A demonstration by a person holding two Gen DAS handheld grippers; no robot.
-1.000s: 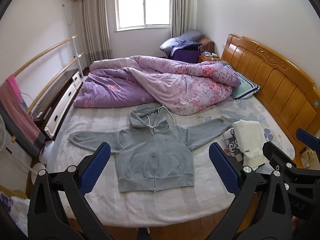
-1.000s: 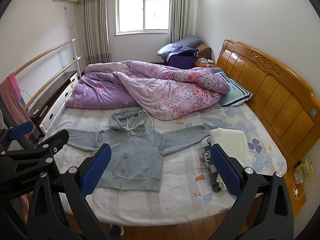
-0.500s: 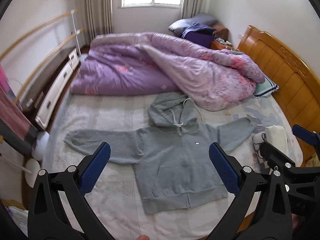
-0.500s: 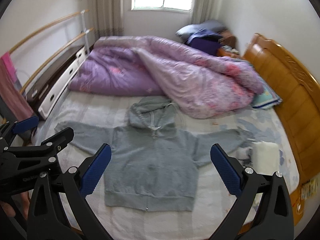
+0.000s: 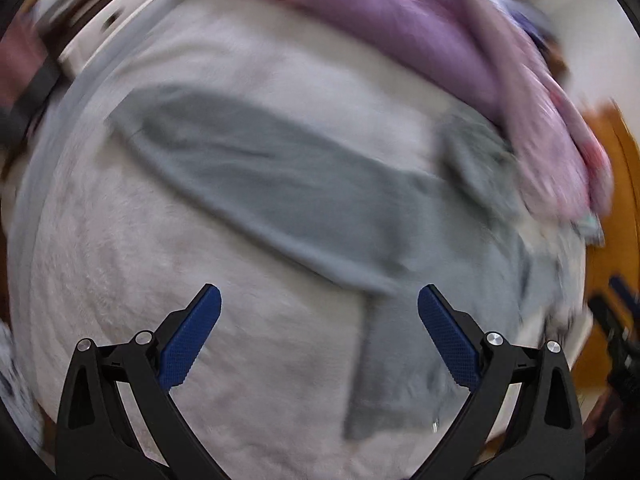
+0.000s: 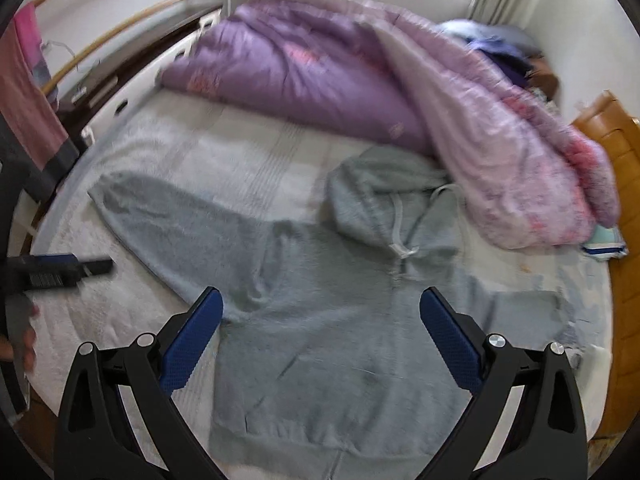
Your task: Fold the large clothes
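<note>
On bed (image 6: 248, 160): grey hoodie (image 6: 320, 320) spread flat, front up, zip shut, hood (image 6: 380, 188) toward purple quilt (image 6: 304, 72) and touching its edge, drawstrings loose over chest. One sleeve (image 6: 168, 220) stretched out toward dresser side; other sleeve running toward wooden headboard (image 6: 616, 152). Hem nearest camera in right wrist view.

Right gripper (image 6: 320, 304): pointed steeply down over hoodie body, jaws wide apart but closing slightly, nothing pinched between blue pads (image 6: 192, 340), only cloth lying below.

Left gripper (image 5: 318, 300): jaws wide apart, empty, above pale sheet just beside underarm seam; sleeve (image 5: 260, 176) running diagonally across frame. Left view heavily motion-blurred, fine detail unreadable. Same gripper visible at left edge of right view (image 6: 60, 270), held by a hand (image 6: 20, 344), well apart from right gripper.

Pink cloth (image 6: 28, 92) hanging at far left.
</note>
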